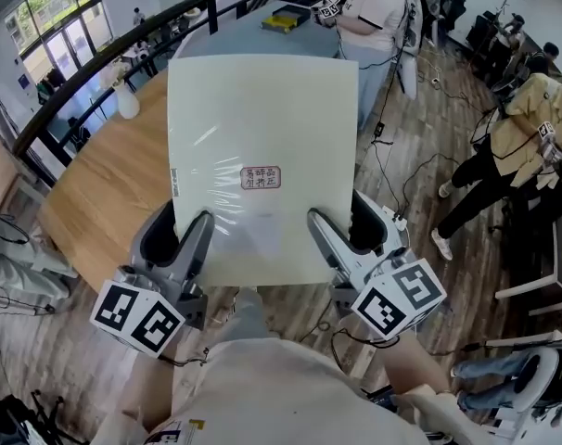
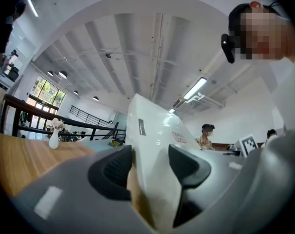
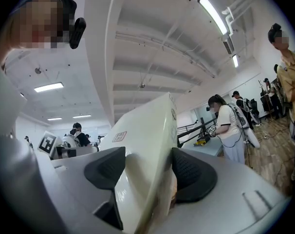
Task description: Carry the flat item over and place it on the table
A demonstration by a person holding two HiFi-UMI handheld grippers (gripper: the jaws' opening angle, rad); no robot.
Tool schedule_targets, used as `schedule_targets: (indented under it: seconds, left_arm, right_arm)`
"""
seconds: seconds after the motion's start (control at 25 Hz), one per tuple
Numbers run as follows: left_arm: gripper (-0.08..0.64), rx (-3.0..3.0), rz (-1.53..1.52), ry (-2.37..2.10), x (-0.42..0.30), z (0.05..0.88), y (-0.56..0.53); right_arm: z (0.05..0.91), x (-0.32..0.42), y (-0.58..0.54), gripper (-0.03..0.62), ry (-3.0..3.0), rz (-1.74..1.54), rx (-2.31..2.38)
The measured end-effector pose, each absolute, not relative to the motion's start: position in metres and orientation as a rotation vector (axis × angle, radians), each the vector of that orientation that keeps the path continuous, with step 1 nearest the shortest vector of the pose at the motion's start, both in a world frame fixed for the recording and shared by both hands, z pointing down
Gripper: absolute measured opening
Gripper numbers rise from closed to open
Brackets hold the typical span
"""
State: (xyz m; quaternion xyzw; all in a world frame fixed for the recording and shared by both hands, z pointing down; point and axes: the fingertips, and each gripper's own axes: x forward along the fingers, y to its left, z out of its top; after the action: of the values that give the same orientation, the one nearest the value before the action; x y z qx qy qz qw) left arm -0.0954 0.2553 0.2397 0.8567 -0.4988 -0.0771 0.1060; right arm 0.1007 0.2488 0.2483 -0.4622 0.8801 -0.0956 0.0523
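Flat item: the flat item (image 1: 262, 156) is a cream panel in glossy wrap with a little red-print label (image 1: 261, 177) near its middle. It's up in the air in front of us with its face toward us. It's not on anything yet, and its far part hangs out over the wooden table (image 1: 105, 184).

What could go wrong: we only have it by the near edge, so most of it sticks out unsupported. That wrap looks slick, so we'd guess it could slide or droop out of the pads if we tip it too fast. If one side lets go first, it probably twists and lands on a corner.

Left gripper: the left gripper (image 1: 193, 239) is clamped on the near-left edge. Its own view shows both dark pads pressed against the panel, one on each face, with no visible gap.

Right gripper: the right gripper (image 1: 323, 235) has the same deal on the near-right edge. Its jaws are closed down narrow onto the panel, which is sandwiched between the pads.

Table: it's long, with a wood top and bare where the panel points. A small white vase (image 1: 126, 100) sits toward the far left, well apart from the panel.

Further out: there's a dark railing (image 1: 95, 72) beyond the table and a person (image 1: 374, 17) at a far grey table.
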Motion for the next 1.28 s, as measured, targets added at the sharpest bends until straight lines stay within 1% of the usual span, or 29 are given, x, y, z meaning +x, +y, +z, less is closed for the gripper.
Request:
schedule_targets:
  seconds: [0.36, 0.88, 1.28]
  left_arm:
    - [0.235, 2.514, -0.236, -1.439, -0.105, 0.250, 0.173]
    - [0.235, 2.525, -0.226, -1.376, -0.119, 0.231, 0.039]
    - [0.233, 2.533, -0.212, -1.336, -0.149, 0.226, -0.062]
  right_arm:
    - [0.256, 0.091, 0.171, 0.295, 2.677, -0.302, -1.448]
    - [0.234, 0.077, 0.044, 0.295, 2.655, -0.310, -1.515]
    - [0.228, 0.046, -0.053, 0.295, 2.641, -0.308, -1.555]
